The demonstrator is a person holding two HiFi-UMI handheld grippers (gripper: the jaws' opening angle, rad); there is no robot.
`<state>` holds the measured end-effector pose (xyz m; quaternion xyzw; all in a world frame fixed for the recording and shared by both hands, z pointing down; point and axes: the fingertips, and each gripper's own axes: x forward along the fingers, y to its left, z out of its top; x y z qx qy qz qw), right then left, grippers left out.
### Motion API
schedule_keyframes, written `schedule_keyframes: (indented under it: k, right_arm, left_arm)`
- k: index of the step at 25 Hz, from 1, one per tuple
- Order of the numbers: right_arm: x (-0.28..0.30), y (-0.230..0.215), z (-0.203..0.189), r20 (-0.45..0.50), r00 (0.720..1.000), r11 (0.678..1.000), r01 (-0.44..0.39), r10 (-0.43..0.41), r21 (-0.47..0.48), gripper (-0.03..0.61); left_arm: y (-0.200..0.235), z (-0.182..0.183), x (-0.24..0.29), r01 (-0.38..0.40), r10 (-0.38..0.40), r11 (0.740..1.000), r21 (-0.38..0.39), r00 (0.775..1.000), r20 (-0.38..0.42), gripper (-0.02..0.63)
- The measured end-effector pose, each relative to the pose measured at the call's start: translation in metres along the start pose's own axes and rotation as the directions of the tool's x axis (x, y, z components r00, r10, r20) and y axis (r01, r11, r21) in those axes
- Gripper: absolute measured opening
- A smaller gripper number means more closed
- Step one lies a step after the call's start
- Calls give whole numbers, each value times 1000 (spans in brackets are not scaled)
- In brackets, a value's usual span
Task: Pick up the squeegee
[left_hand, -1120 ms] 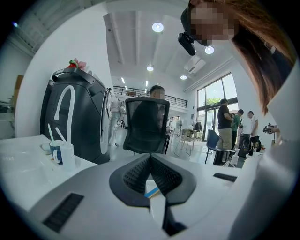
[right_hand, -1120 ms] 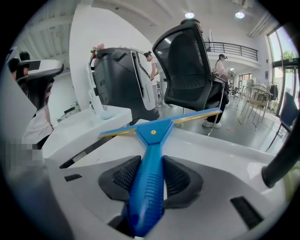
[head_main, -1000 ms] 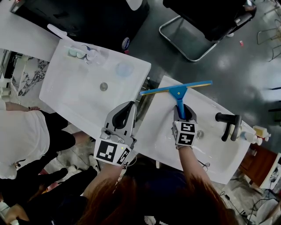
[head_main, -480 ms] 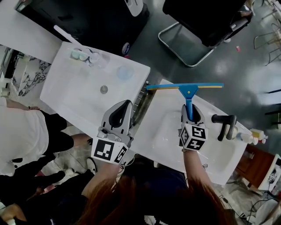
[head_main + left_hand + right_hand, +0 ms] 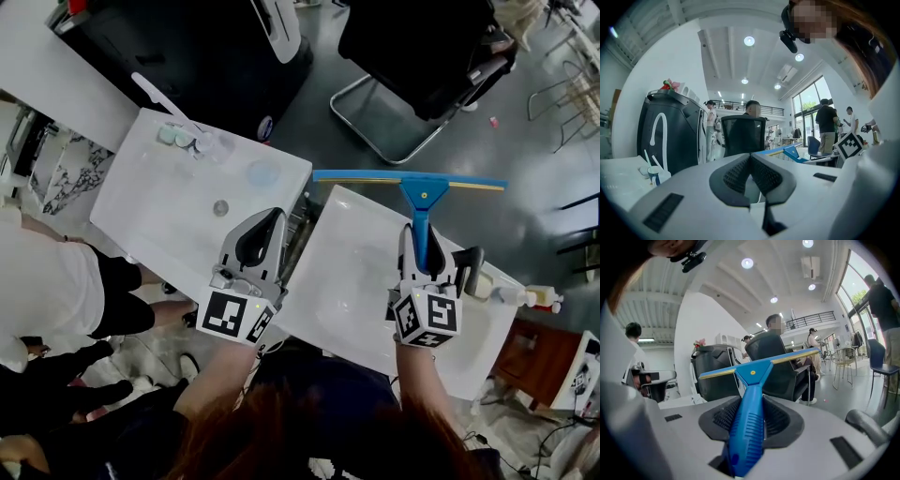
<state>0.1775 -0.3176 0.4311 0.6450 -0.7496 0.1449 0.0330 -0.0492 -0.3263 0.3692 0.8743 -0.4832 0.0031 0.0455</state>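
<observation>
right gripper [image 5: 418,236] pinches the ribbed blue squeegee [image 5: 423,193] handle; left gripper [image 5: 272,217] jaws pressed together.

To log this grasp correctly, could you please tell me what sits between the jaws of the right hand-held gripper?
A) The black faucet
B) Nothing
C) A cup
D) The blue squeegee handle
D: in the right gripper view, the right hand-held gripper has its jaws closed on the blue handle of the squeegee, and the blade runs crosswise beyond them.
</observation>
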Motion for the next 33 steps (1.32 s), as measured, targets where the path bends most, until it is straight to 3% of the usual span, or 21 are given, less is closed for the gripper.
schedule_keyframes:
  k: [5,13,20,33]
  right_arm:
    - [-27,3,45,108,994,1000,-3,4,-8,158]
    - [-57,6,85,216,976,999,-16,26,-48,158]
    - [-68,13,96,234,971,996,-29,50,-90,158]
    - [-75,14,99,252,966,996,-31,52,-84,158]
  left_arm:
    - [-14,19,1,16,-17,1000,20,999,35,20]
    - [-32,36,-5,29,-31,999,25,997,64,20]
    - [-39,44,-5,33,-35,999,31,996,79,20]
    - [-46,41,-5,37,-39,999,27,996,80,20]
